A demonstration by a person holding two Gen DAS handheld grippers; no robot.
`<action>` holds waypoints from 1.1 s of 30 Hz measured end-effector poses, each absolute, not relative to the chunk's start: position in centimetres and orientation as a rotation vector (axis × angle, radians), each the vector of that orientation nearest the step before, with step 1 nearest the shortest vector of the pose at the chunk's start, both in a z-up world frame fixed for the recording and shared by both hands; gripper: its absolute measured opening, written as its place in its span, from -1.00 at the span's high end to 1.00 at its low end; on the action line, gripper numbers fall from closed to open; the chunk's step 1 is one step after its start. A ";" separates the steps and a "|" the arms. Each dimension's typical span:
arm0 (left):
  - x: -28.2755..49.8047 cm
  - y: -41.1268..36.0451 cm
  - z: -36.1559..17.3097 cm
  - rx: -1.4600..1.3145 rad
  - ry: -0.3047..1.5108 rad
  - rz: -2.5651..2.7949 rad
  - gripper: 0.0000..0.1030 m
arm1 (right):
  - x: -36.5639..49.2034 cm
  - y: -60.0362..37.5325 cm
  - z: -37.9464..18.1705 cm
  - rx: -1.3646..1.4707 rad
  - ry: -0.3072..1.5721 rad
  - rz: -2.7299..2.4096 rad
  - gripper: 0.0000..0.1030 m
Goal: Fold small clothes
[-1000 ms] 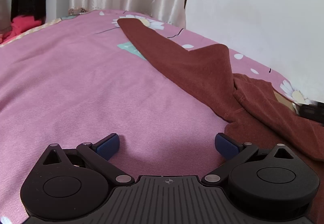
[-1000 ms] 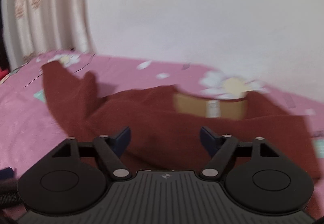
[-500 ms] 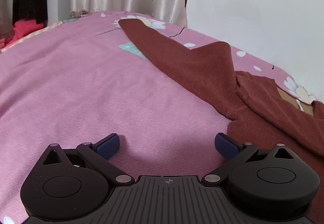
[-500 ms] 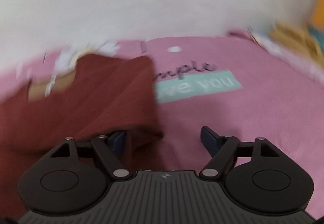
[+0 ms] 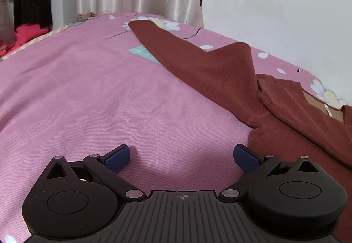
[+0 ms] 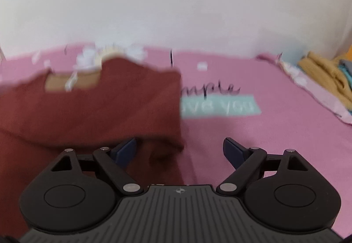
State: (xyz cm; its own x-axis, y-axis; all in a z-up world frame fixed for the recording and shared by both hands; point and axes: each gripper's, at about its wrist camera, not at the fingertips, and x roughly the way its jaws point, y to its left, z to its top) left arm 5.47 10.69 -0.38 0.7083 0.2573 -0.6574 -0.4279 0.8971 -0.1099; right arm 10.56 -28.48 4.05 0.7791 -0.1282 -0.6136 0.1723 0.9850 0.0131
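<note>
On the pink bedspread (image 5: pixel 92 93), a rust-brown top (image 5: pixel 220 71) (partly folded), both hand-held grippers (image 5: pixel 181 156) (image 6: pixel 179 150) wide, empty.

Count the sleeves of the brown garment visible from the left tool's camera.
1: one sleeve of the brown garment stretches across the pink bedsheet toward the curtain. A second sleeve may be hidden beyond the frame or folded under.

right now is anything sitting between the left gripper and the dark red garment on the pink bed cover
Nothing visible does. The open left gripper hovers over bare pink bed cover, and the dark red knit garment starts right beside its right-hand fingertip, with only flat fabric between.
</note>
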 end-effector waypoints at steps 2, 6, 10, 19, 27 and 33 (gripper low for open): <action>5.5 10.7 -0.4 -0.260 0.687 0.386 -1.00 | 10.6 -28.0 4.9 0.104 0.621 -0.131 -0.76; 5.5 10.7 -0.4 -0.266 0.685 0.383 -1.00 | 12.1 -26.1 4.8 0.067 0.608 -0.112 -0.76; 5.5 10.7 -0.4 -0.264 0.687 0.384 -1.00 | 14.8 -25.1 1.9 0.066 0.764 -0.083 -0.82; 5.5 10.7 -0.4 -0.258 0.691 0.385 -1.00 | 12.2 -24.1 3.5 0.093 0.696 -0.094 -0.91; 5.9 10.5 -0.5 -0.236 0.715 0.388 -1.00 | 7.8 -23.7 3.1 0.345 0.567 0.124 -0.93; 6.4 11.0 -0.1 -0.207 0.770 0.307 -1.00 | 6.8 -24.4 0.3 0.480 0.567 0.244 -0.94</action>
